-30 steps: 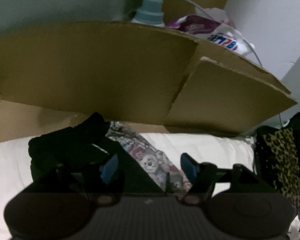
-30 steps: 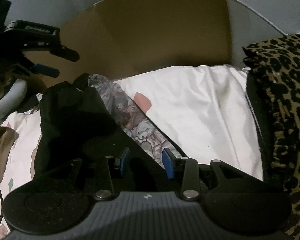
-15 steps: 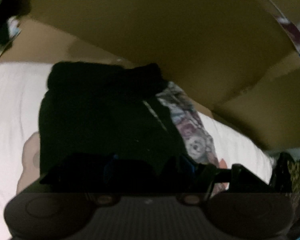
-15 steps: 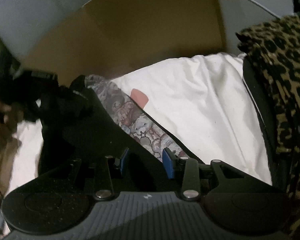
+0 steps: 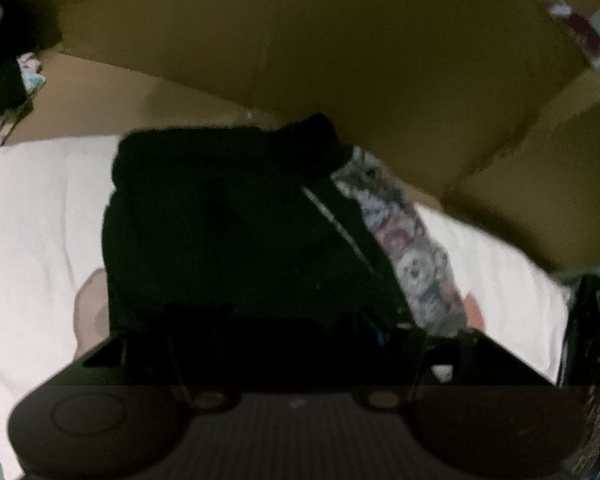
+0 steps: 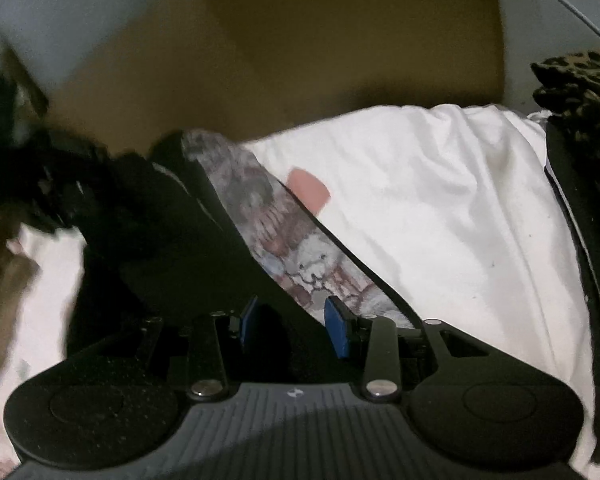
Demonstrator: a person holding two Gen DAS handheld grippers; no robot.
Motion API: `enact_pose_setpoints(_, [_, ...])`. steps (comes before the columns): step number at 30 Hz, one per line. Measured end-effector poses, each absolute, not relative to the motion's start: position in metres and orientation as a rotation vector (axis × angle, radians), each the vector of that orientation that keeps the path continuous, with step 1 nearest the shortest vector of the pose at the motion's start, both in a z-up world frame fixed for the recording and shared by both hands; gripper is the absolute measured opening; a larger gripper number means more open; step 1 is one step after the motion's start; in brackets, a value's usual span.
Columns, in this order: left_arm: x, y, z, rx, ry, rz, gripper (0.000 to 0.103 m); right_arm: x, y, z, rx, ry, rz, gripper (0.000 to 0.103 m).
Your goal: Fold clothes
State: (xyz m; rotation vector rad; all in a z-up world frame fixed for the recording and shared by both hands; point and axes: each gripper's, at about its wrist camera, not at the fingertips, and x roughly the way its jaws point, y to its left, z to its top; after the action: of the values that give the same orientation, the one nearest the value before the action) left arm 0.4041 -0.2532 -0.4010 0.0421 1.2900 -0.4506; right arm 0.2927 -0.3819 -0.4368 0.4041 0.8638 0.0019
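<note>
The black garment lies on the white bed sheet, and within one second the left gripper came down low over it, jaws hidden in darkness, while the right gripper holds its jaws apart around the hem, seemingly preparing a fold.

A home, likely a bedroom: a bed with a white sheet carries clothes, among them a black garment and a leopard-print one. Cardboard boxes are stacked against the wall behind.
</note>
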Motion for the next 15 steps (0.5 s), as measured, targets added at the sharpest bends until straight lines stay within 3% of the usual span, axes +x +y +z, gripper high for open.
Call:
enact_pose_setpoints(8, [0.43, -0.285, -0.381, 0.0, 1.269, -0.463, 0.066, 0.29, -0.368, -0.443, 0.274, 0.874, 0.026, 0.042])
enact_pose_setpoints(15, [0.437, -0.301, -0.403, -0.061, 1.339, -0.353, 0.066, 0.286, -0.364, -0.442, 0.204, 0.868, 0.048, 0.028])
